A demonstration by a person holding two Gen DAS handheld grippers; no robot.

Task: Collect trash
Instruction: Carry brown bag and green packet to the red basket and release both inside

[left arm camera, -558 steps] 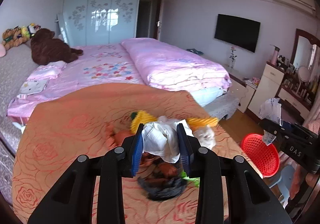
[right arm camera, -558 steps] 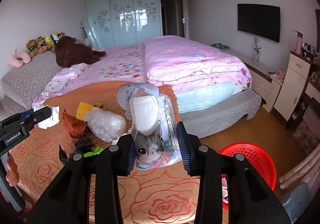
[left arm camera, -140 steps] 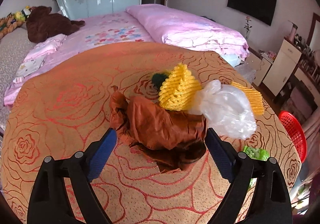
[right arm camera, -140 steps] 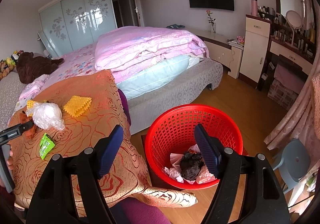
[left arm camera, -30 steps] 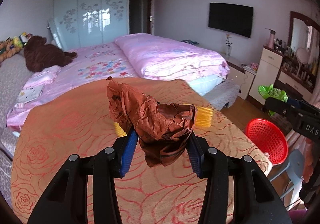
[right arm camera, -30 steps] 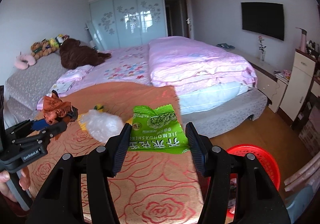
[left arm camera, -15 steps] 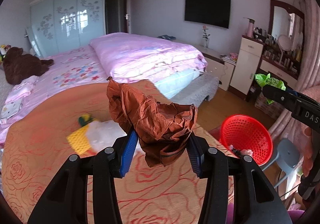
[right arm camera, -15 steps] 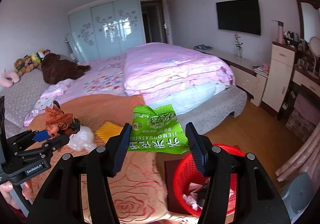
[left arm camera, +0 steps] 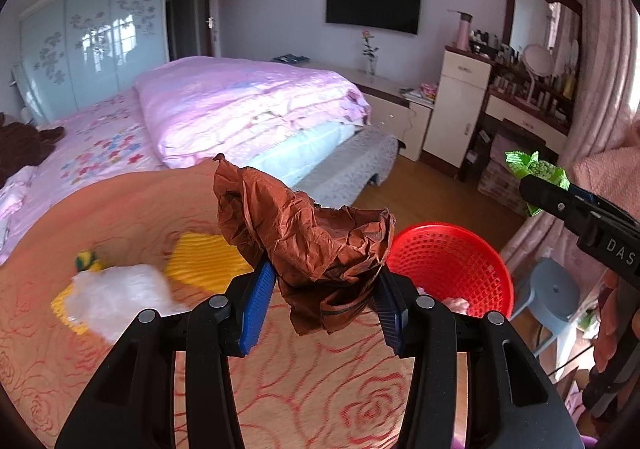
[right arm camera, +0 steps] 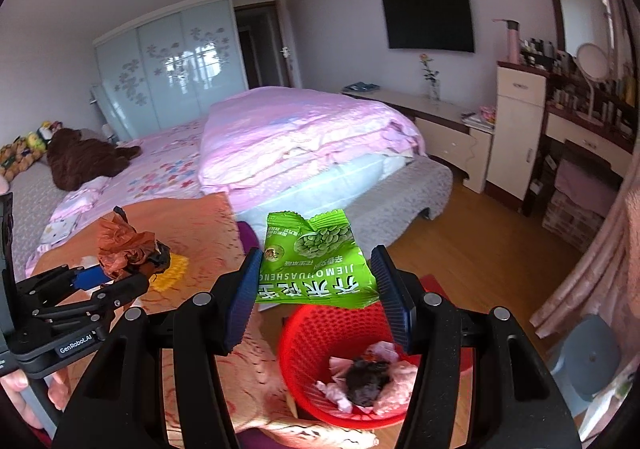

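Observation:
My left gripper [left arm camera: 326,295] is shut on a crumpled brown plastic bag [left arm camera: 308,237], held above the table's right side; it also shows in the right wrist view [right arm camera: 124,245]. My right gripper [right arm camera: 316,289] is shut on a green snack packet [right arm camera: 316,269], held over the near edge of the red mesh basket [right arm camera: 316,333]. The basket [left arm camera: 452,265] stands on the floor beside the table and holds tissues and a dark lump. On the table lie a clear plastic bag [left arm camera: 116,297] and yellow foam nets [left arm camera: 208,261].
The round table has an orange rose-patterned cloth [left arm camera: 160,369]. A pink bed [left arm camera: 240,109] lies behind it. A blue-grey stool [left arm camera: 554,295] and a dresser [left arm camera: 520,121] stand to the right, with wooden floor between.
Both grippers have swung right toward the basket with their loads. The basket now sits larger and closer in both views. The right gripper's packet is now over the basket.

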